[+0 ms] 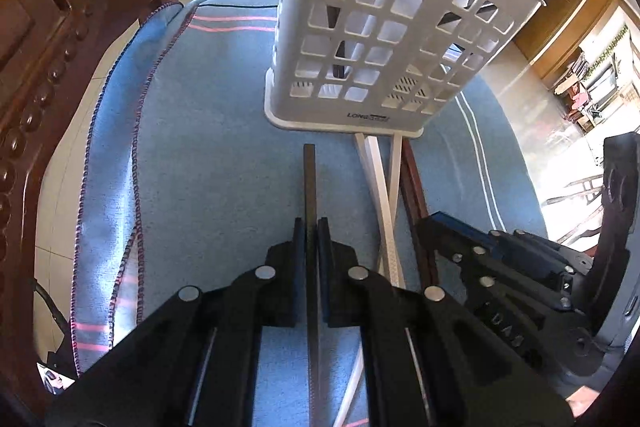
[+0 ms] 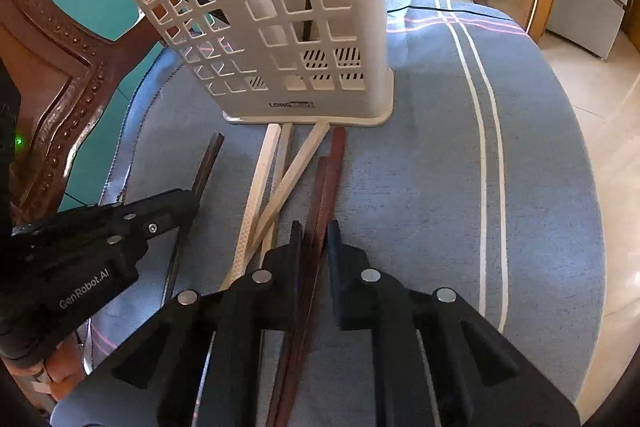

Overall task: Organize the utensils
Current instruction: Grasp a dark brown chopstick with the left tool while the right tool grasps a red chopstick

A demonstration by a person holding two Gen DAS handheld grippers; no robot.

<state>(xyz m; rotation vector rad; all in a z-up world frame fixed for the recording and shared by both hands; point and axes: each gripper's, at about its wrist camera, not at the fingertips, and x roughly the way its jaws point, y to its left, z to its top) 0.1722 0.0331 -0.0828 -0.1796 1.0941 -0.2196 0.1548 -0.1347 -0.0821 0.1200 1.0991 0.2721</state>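
1. My left gripper [image 1: 311, 227] is closed tight on a single dark chopstick [image 1: 309, 179], which runs straight out between the pads toward the holder.
2. My right gripper [image 2: 314, 231] is clamped on the reddish-brown chopsticks [image 2: 334, 163]; its pads press them from both sides.
3. The white chopsticks [image 2: 276, 167] lie crossed on the blue towel [image 2: 432, 163], between my two grippers, their far ends just by the holder's base.
4. The white plastic utensil holder [image 1: 384, 27] stands upright on the towel ahead of both grippers; dark utensils already stand inside it.
5. A carved wooden chair [image 1: 48, 39] stands off the towel's left edge.
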